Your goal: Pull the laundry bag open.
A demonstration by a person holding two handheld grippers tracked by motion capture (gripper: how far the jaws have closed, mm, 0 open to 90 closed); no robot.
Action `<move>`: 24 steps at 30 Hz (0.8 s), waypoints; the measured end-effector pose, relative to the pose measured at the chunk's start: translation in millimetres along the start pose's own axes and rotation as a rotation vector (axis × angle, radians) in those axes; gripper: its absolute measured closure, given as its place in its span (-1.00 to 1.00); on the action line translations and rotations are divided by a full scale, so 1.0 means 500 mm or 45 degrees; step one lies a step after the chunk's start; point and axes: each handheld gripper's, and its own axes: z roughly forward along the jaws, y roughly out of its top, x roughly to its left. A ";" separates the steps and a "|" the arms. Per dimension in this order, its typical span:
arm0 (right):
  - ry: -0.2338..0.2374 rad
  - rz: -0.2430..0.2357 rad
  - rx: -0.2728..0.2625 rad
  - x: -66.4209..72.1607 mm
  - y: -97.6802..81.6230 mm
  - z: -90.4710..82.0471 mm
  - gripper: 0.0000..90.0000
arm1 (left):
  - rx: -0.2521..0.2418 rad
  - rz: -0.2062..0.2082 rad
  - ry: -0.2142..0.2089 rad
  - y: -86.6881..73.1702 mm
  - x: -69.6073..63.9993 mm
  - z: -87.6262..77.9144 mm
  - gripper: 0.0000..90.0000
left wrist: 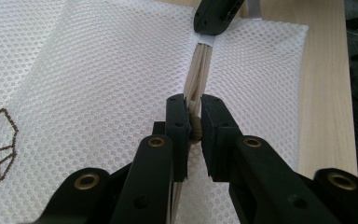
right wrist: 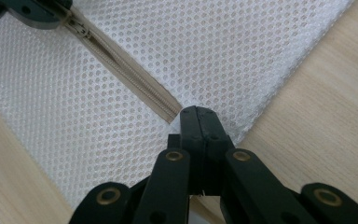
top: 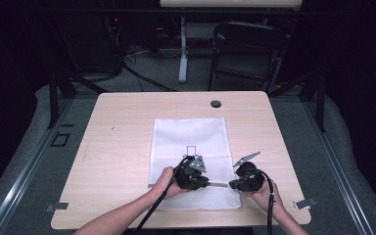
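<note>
Tabletop (top: 122, 132): mesh bag (top: 191, 137), zipper (right wrist: 121, 70) clamped.

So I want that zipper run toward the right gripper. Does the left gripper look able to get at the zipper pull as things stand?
Probably yes: the left gripper looks already shut on the zipper pull, while the right gripper pinches the mesh bag at the zipper's end; nothing lies on the zipper between them.

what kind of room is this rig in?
Probably a lab or recording studio, not a home: a bare wooden table ringed by dark curtains, metal rails on grey carpet, and a folding chair behind. A white mesh bag lies on it.
</note>
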 end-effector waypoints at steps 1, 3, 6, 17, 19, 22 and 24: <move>-0.001 0.002 -0.005 0.001 0.000 0.001 1.00 | -0.001 -0.003 0.000 -0.002 0.000 -0.001 0.82; -0.001 0.002 -0.006 0.001 0.000 0.001 1.00 | -0.002 -0.004 -0.003 -0.004 0.000 -0.004 0.82; -0.002 0.000 -0.001 0.001 0.000 0.000 1.00 | 0.002 -0.012 0.005 -0.007 0.000 -0.009 0.82; 0.000 0.003 -0.005 0.001 0.000 0.001 1.00 | -0.018 -0.019 0.003 -0.017 0.001 -0.023 0.82; 0.000 0.000 -0.002 0.001 0.000 0.001 1.00 | -0.023 -0.015 0.005 -0.019 0.001 -0.024 0.82; -0.005 0.004 -0.003 0.002 0.000 0.001 1.00 | -0.014 -0.022 0.008 -0.021 0.001 -0.027 0.82; -0.006 0.011 0.000 0.003 0.001 0.000 1.00 | -0.019 -0.014 0.008 -0.022 0.001 -0.027 0.82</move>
